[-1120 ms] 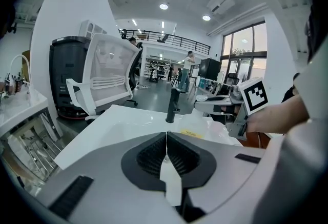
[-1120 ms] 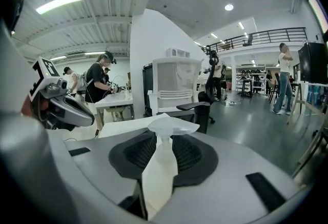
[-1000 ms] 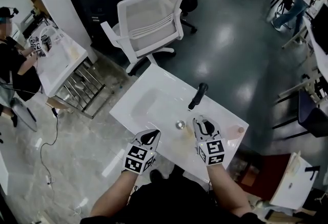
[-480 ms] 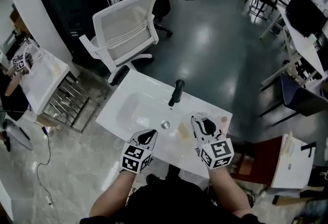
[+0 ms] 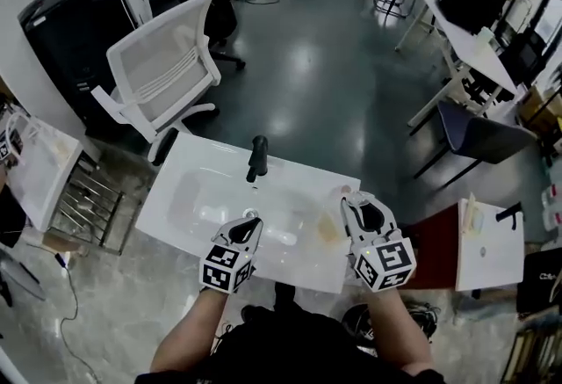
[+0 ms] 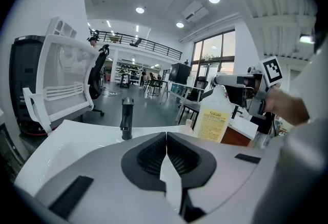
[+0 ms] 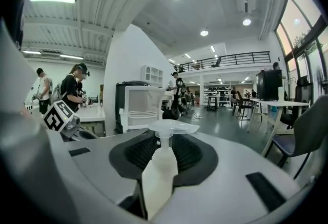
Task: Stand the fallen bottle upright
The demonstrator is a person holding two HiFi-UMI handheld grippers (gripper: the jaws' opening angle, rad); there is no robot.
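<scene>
A translucent pump bottle (image 7: 159, 166) with a yellow label (image 6: 212, 116) stands nearly upright between the jaws of my right gripper (image 7: 161, 143), which is shut on its neck under the pump head (image 7: 171, 126). In the head view the right gripper (image 5: 356, 200) holds the bottle (image 5: 332, 224) over the right end of the white washbasin top (image 5: 202, 167). My left gripper (image 5: 253, 220) hovers at the basin's front edge. Its fingertips (image 6: 166, 138) meet, with nothing between them. The black faucet (image 5: 255, 158) stands behind the basin.
A white mesh chair (image 5: 162, 70) and a black cabinet (image 5: 75, 13) stand beyond the basin at the left. A white side table (image 5: 35, 163) is at far left. A dark chair (image 5: 479, 132), a red surface (image 5: 435, 246) and a white board (image 5: 487, 246) are at the right.
The right gripper has risen and moved toward the basin top's right end with the bottle in it. The left gripper has shifted along the front edge. The head view has swung.
</scene>
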